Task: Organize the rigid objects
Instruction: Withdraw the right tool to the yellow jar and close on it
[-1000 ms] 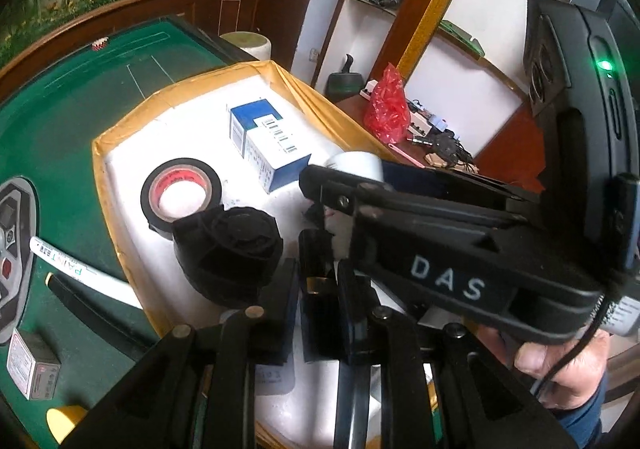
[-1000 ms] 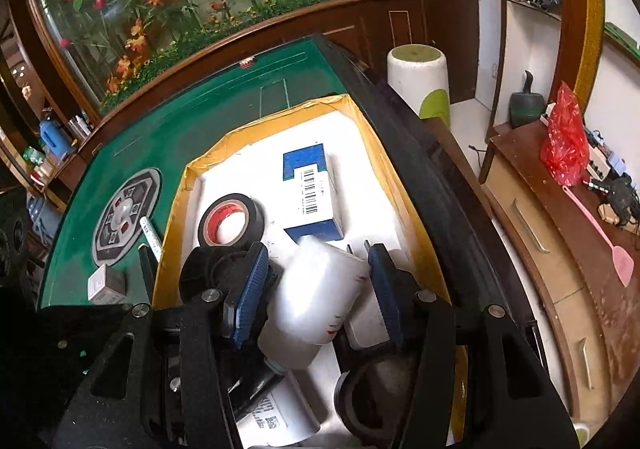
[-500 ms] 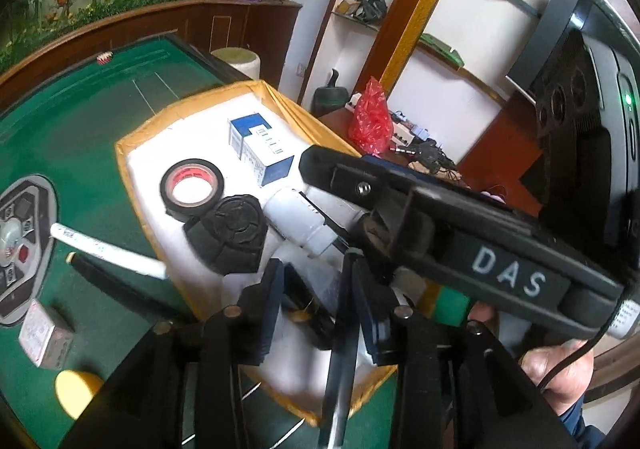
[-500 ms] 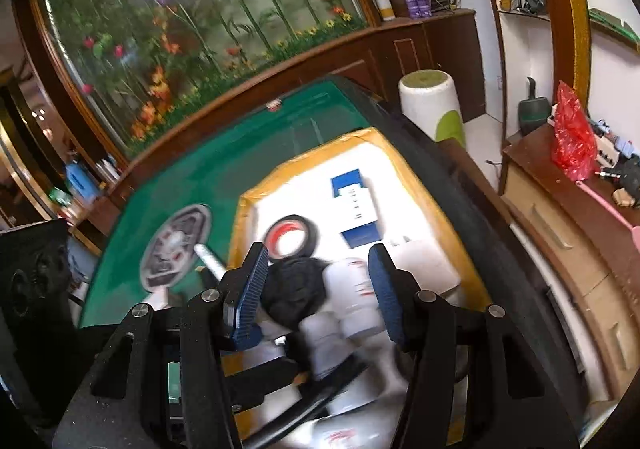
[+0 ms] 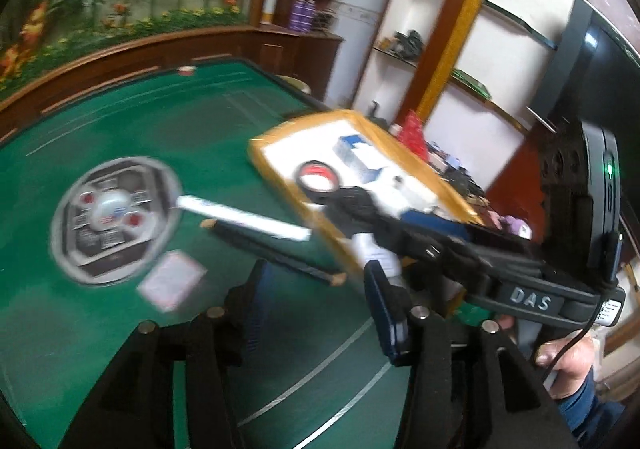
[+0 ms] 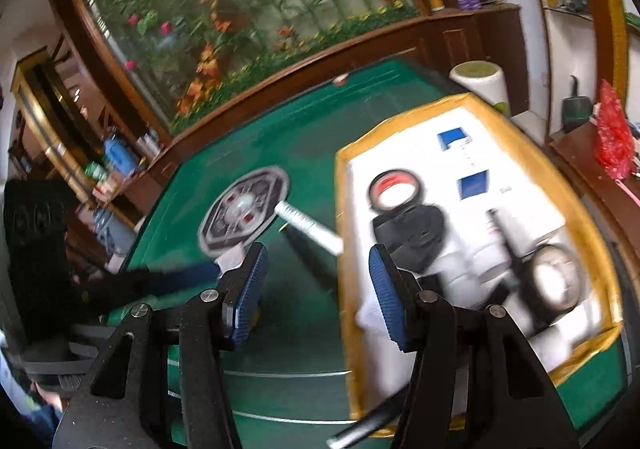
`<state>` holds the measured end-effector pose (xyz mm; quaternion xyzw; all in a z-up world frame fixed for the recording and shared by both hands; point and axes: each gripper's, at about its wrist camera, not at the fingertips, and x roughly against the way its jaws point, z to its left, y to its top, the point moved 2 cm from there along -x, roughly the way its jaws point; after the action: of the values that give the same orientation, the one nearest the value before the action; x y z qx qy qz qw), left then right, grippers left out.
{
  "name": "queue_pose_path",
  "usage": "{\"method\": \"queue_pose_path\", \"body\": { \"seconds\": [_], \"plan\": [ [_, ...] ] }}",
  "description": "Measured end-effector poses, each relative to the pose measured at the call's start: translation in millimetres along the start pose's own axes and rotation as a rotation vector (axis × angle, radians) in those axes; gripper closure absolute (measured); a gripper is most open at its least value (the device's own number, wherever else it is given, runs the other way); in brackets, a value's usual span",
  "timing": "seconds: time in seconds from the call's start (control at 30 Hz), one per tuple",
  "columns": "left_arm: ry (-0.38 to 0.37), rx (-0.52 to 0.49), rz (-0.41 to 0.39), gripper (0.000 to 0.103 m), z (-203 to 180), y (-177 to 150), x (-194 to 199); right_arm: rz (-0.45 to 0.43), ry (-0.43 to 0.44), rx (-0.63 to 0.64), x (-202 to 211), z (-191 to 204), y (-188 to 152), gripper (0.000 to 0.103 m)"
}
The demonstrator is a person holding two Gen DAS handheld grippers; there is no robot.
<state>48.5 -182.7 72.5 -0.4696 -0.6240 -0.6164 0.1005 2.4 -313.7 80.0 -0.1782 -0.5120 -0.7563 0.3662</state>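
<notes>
Pulling back from the tray [image 6: 520, 129], both grippers now hang over the green table [image 5: 168, 137] rather than among the tray's contents as a second ago. The right gripper [image 6: 316, 289], which was closed around a white bottle [image 6: 468, 269], has let it go; its jaws stand wide apart and empty, and the bottle lies inside the tray beside a black cap [image 6: 416, 233]. The left gripper [image 5: 316, 313] is also spread open, holding nothing. "DAS" reads on the right gripper's body in the left wrist view. Inside the tray sit one roll of black tape [image 6: 394, 189] and one blue-and-white box [image 6: 468, 165]. Outside the tray, next to its near wall, lie one white tube [image 5: 244, 219], one black stick [image 5: 276, 253] and one small box [image 5: 172, 285].
</notes>
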Motion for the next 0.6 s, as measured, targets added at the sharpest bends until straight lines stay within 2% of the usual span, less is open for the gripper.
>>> {"method": "queue_pose_path", "body": {
  "seconds": [0.27,0.37,0.47,0.6],
  "plan": [
    [0.106,0.076,-0.058,0.05,72,-13,28,0.12,0.085,0.133,-43,52,-31,0.049],
    [0.106,0.129,-0.064,0.05,93,-14,30,0.189,0.116,0.208,-62,74,-46,0.041],
    [0.094,0.151,-0.066,0.05,101,-17,28,0.225,0.104,0.279,-77,91,-57,0.041],
    [0.082,0.146,-0.055,0.05,106,-20,24,0.254,0.038,0.332,-99,105,-61,0.041]
  ]
}}
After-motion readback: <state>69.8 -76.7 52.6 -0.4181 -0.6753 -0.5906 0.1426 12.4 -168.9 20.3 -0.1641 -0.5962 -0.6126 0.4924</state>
